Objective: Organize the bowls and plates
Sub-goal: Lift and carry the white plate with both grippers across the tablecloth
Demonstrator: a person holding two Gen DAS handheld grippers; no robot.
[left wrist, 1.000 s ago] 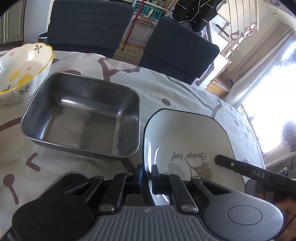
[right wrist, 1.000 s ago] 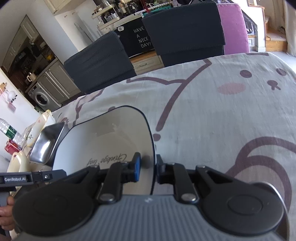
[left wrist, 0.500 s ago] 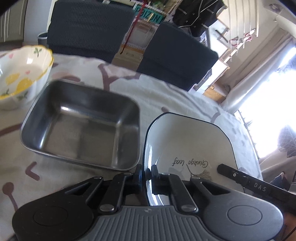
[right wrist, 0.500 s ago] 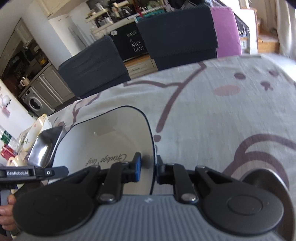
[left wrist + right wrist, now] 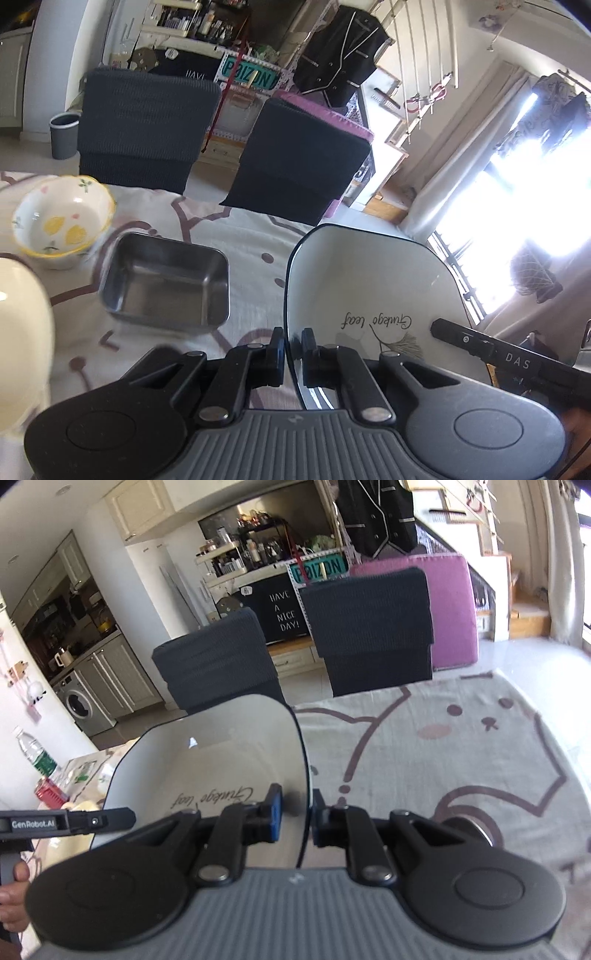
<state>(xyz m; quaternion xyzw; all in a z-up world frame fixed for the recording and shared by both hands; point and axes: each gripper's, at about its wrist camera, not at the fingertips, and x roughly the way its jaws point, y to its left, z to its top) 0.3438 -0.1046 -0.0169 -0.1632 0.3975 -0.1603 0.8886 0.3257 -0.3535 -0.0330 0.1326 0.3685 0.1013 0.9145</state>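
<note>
The left gripper (image 5: pixel 293 345) has its fingers clamped on the near left rim of a white square plate with a thin dark edge (image 5: pixel 373 291), "Ginkgo leaf" lettering facing the camera upside down. The right gripper (image 5: pixel 480 343) reaches in at the plate's right edge. Below on the patterned cloth of the worktop (image 5: pixel 255 236) sits a rectangular stainless steel tray (image 5: pixel 166 286), with a scalloped ceramic bowl painted with lemons (image 5: pixel 62 221) just beyond its left corner. A cream rounded dish (image 5: pixel 22 325) fills the left edge, blurred.
</note>
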